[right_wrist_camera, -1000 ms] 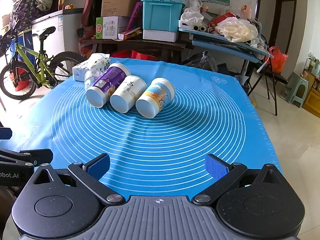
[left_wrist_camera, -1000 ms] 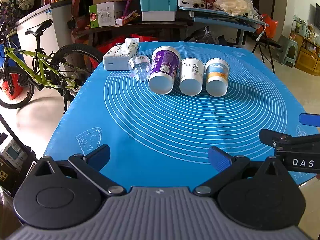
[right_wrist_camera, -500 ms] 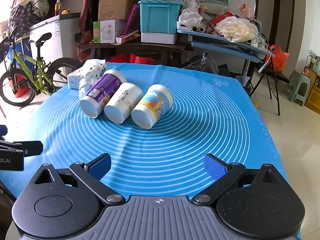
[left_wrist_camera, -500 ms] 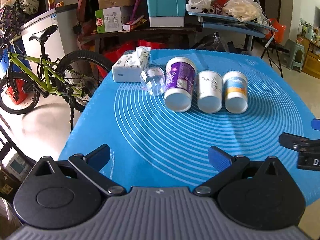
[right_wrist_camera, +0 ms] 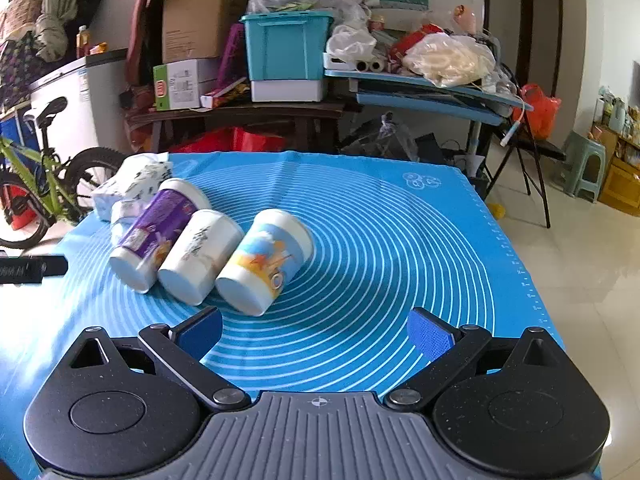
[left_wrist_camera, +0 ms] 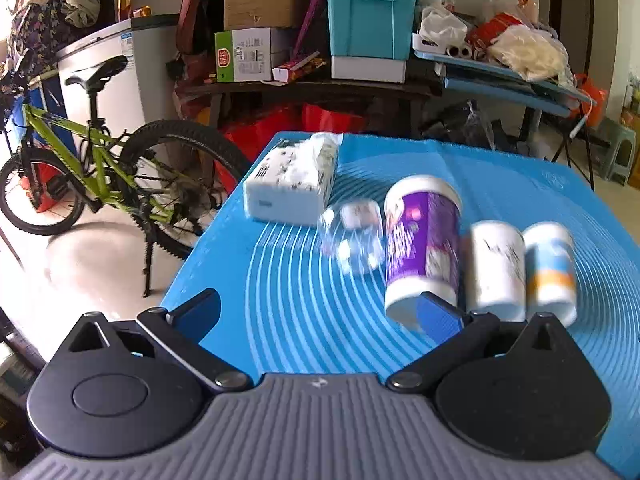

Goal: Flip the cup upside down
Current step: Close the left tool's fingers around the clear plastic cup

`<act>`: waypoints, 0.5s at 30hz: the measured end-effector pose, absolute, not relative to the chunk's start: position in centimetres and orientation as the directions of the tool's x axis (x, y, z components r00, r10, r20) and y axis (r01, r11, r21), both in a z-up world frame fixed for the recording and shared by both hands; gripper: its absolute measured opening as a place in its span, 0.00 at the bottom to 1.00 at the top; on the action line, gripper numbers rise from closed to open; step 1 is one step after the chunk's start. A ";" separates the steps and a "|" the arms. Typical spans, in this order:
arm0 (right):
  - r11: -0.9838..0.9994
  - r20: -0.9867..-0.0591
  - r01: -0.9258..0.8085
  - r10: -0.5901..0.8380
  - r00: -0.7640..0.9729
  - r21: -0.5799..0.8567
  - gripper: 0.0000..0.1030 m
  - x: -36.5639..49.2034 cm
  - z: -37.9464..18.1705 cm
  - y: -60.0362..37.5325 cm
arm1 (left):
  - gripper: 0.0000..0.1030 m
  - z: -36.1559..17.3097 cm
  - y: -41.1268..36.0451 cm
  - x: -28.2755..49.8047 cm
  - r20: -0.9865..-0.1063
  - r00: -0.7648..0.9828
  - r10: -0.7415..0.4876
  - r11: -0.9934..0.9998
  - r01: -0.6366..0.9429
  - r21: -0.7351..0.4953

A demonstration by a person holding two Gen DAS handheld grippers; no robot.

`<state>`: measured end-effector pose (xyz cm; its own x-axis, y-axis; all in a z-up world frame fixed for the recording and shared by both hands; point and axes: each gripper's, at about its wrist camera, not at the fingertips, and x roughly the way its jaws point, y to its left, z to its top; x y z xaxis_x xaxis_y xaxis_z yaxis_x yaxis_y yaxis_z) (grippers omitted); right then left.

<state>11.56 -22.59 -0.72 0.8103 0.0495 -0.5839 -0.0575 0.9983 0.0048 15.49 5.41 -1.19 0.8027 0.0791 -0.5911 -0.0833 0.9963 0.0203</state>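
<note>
Several cups lie on their sides in a row on the blue mat (left_wrist_camera: 304, 320), bases toward me: a clear plastic cup (left_wrist_camera: 352, 236), a purple cup (left_wrist_camera: 422, 248), a white cup with black script (left_wrist_camera: 496, 268) and a blue-and-orange cup (left_wrist_camera: 550, 272). The right wrist view shows the purple cup (right_wrist_camera: 160, 232), the white cup (right_wrist_camera: 198, 254) and the blue-and-orange cup (right_wrist_camera: 266, 260). My left gripper (left_wrist_camera: 318, 314) is open and empty, just short of the clear and purple cups. My right gripper (right_wrist_camera: 316, 330) is open and empty, near the blue-and-orange cup. The left gripper's tip (right_wrist_camera: 34, 268) shows at the right wrist view's left edge.
A white tissue box (left_wrist_camera: 292, 184) sits on the mat behind the clear cup. A green bicycle (left_wrist_camera: 92, 168) stands off the table's left side. Cluttered shelves with a teal bin (left_wrist_camera: 370, 20) lie behind. The mat's right edge (right_wrist_camera: 524, 280) drops to the floor.
Both grippers have moved forward toward the cups, which now look larger. The left view has swung left, blurred with motion. The cups have not moved.
</note>
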 end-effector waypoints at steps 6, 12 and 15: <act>1.000 -0.603 -0.015 0.003 0.798 -0.014 0.97 13.3 -1.6 -23.7 | 0.99 -2.2 6.2 19.2 -0.598 0.798 0.075 0.994 -0.108 -0.019; 1.000 -0.607 0.015 -0.005 0.795 0.012 0.97 14.9 -2.2 -24.6 | 0.99 -2.4 7.1 21.8 -0.604 0.791 0.094 0.990 -0.141 -0.030; 0.999 -0.606 0.024 -0.006 0.795 0.022 0.97 15.5 -2.4 -24.8 | 0.99 -2.8 7.4 23.5 -0.625 0.777 0.073 0.990 -0.134 -0.051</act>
